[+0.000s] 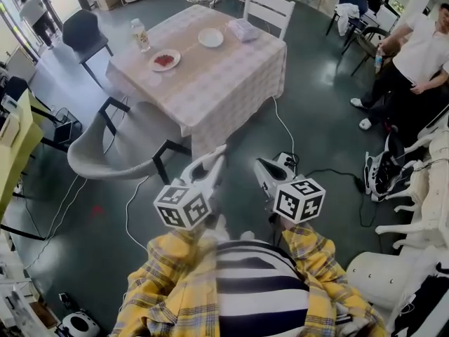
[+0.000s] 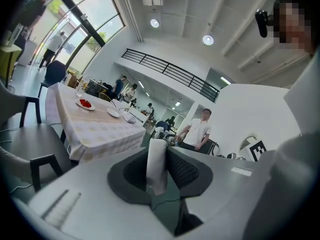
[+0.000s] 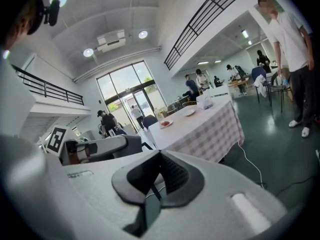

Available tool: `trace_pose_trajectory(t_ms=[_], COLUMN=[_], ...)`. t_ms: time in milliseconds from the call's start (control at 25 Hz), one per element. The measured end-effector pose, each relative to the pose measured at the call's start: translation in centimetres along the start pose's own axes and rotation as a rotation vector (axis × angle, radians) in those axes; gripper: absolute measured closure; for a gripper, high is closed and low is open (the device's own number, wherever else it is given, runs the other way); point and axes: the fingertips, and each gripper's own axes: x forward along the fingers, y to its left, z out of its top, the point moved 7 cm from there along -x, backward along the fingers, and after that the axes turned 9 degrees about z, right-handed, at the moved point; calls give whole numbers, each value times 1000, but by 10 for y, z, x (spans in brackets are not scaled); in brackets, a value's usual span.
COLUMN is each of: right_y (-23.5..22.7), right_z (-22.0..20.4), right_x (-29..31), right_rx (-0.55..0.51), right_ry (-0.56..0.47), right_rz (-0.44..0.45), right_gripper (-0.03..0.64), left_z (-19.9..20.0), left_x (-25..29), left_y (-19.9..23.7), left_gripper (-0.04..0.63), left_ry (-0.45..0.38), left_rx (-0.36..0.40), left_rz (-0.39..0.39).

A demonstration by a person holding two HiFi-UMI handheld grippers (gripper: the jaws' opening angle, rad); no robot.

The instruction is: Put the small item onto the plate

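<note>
A table with a checked cloth (image 1: 210, 83) stands ahead of me. On it are a plate (image 1: 165, 60) with red food, an empty white plate (image 1: 210, 38), a tissue pack (image 1: 243, 29) and a bottle (image 1: 140, 35). My left gripper (image 1: 216, 159) is held low, well short of the table, shut on a small white folded item (image 2: 156, 164) that stands upright between its pads. My right gripper (image 1: 261, 166) hangs beside it with its jaws shut and nothing between them (image 3: 159, 176). Both point toward the table.
A grey chair (image 1: 112, 149) stands at the table's near left corner, a white chair (image 1: 270, 5) behind it and a dark chair (image 1: 84, 30) at the far left. Cables (image 1: 280, 128) run over the floor. A person (image 1: 421, 55) stands at the right, near white chairs (image 1: 421, 202).
</note>
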Motion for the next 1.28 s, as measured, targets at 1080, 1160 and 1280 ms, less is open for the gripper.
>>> trace_pose_trajectory(t_ms=[1080, 1160, 1280], right_y=[10, 11, 8], right_z=[23, 30, 39], right_x=[102, 104, 109], right_rx=[-1, -18, -46], right_ry=[59, 61, 67], right_rz=[-107, -117, -122], right_gripper=[620, 620, 620], left_z=[41, 45, 51], left_x=[32, 36, 42], left_y=[102, 108, 113], left_gripper=[506, 506, 506], left_ry=[38, 29, 11], left_rx=[-104, -118, -132], left_rz=[-56, -52, -53])
